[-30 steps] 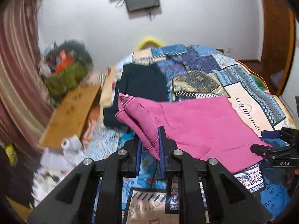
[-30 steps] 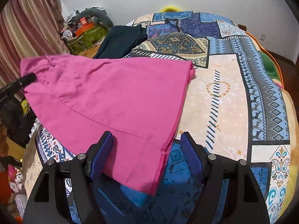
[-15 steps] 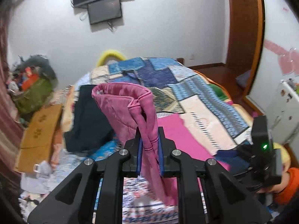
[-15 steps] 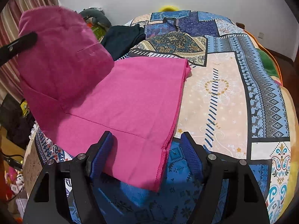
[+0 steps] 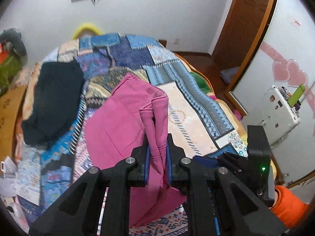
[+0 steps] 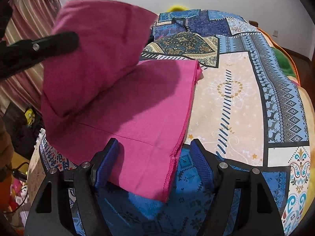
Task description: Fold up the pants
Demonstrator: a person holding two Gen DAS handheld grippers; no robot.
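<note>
Pants [image 6: 137,106] lie lengthwise across the bed [image 6: 246,102]; left tongs [image 5: 158,157] pinch the raised waist end above the flat half. Right tongs [image 6: 155,163], spread, straddle the near hem, so the fold lands toward them

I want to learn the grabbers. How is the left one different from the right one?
The left gripper is shut on the pink pants, pinching a lifted end; the right gripper is open, with the pants' flat corner lying between its pads, unpinched. The left holds cloth above the bed; the right sits low by the bed's edge. Both are black with blue pads.
</note>
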